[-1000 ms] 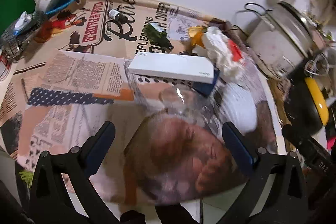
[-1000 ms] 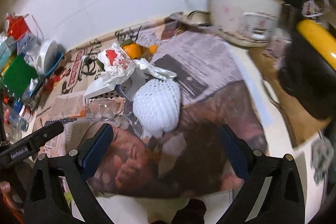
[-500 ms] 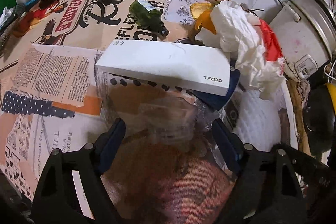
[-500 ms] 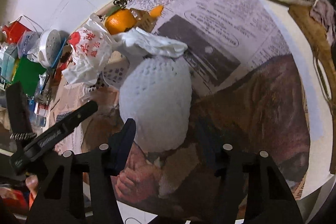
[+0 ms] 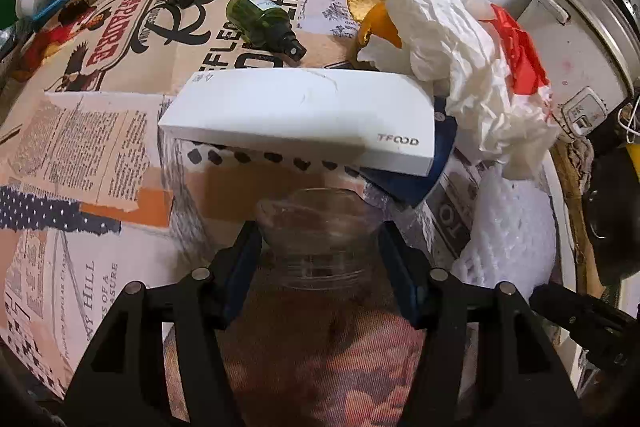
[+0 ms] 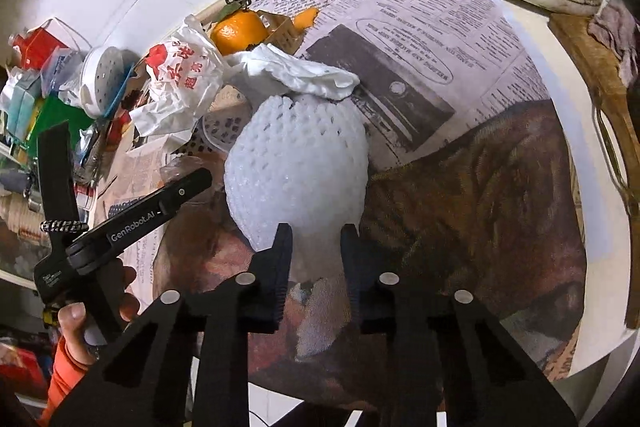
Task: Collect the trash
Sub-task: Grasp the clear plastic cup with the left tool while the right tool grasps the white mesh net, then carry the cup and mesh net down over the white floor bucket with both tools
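Left wrist view: clear plastic cup point(image 5: 320, 239), barely legible, between jaws.

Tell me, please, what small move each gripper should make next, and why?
Probably lift both straight up a little. The left gripper has its pads against the sides of the clear plastic cup, and the right gripper pinches the near end of the white foam fruit net. Both pieces look gripped and lie among other clutter.
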### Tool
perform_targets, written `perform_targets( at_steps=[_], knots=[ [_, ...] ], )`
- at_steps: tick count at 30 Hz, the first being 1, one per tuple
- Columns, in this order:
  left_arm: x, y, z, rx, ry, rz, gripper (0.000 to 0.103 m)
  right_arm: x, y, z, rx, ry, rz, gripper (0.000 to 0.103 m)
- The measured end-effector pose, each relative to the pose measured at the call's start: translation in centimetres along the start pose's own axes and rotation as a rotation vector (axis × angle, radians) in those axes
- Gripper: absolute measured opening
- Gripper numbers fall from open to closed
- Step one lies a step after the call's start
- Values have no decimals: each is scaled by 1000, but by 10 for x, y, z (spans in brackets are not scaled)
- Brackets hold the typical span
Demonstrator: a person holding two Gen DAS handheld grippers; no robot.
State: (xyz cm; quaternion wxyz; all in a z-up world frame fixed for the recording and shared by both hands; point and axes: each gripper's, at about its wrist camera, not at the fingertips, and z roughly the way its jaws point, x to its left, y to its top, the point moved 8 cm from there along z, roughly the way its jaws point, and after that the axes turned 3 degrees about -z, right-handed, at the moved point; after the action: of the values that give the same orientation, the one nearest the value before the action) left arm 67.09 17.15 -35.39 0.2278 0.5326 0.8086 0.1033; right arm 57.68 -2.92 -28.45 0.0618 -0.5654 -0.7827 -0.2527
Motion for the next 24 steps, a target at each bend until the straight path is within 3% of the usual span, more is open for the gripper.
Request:
perform_targets(
  at_steps=[12,13,18,20,22,24],
  knots=[
    [23,-26,-64,-60,-55,42,59,16,-9,-27,-124,-92,44,12],
    [26,-28,-73,-68,-64,45,59,20,-12,-31,-136,-93,49,3],
    [42,-43,-115,-110,-107,92,59,39,-25,-47,-214,-148,45,4],
    [49,-50,-128,-119,-110,122,59,45,-29,-38,-212,-176,26,4],
    [54,-57,-135,-119,-111,144,59,40,-35,-24,-198,-259,35,5],
    [59,-65,-140,-120,-105,160,59,32,-43,-8,-138,-308,46,11]
  ],
)
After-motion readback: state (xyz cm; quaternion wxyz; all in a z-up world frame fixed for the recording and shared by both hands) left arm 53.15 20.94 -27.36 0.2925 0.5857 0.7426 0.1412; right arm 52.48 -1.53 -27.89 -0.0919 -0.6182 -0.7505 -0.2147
